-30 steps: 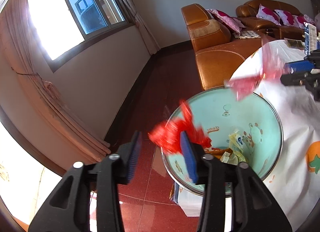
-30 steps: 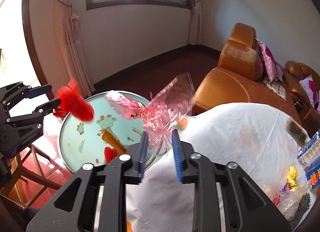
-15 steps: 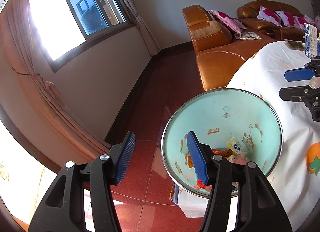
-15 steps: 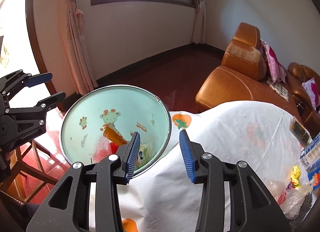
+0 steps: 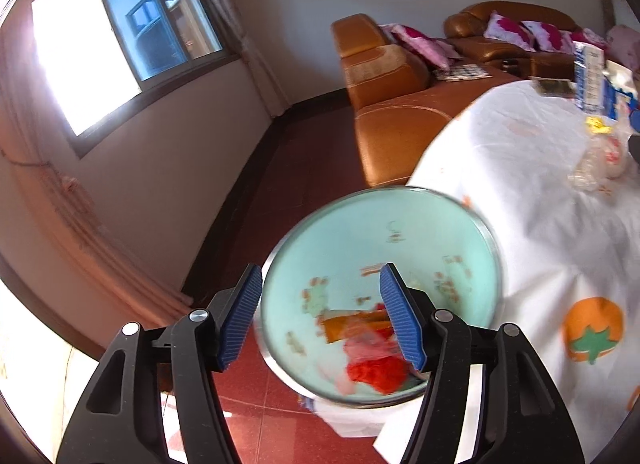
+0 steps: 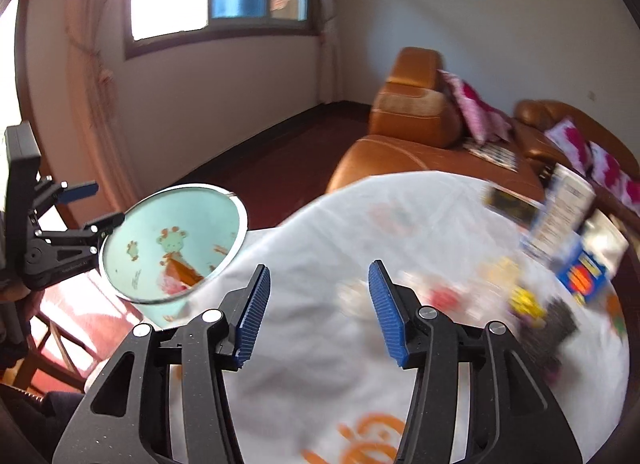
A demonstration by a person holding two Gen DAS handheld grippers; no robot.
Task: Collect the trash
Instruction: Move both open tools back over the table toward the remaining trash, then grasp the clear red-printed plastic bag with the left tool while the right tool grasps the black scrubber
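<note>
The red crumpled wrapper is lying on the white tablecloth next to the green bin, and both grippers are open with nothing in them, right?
Not quite. The red crumpled wrapper lies inside the green bin, not on the white tablecloth; the left wrist view shows it at the bottom among other trash. The rest holds: the left gripper and right gripper have just been opening, with nothing between their jaws.

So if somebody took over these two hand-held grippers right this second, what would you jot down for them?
Left hand-held gripper: open, empty, jaws just widened, over the bin.
Right hand-held gripper: open, empty, jaws just widened, over the tablecloth.
Done: red wrapper and pink cellophane lie in the mint trash bin beside the table.
Left: the pile at the table's far side, including a clear plastic bag, a yellow wrapper and a dark packet. The blue-and-white boxes may not be trash.
</note>
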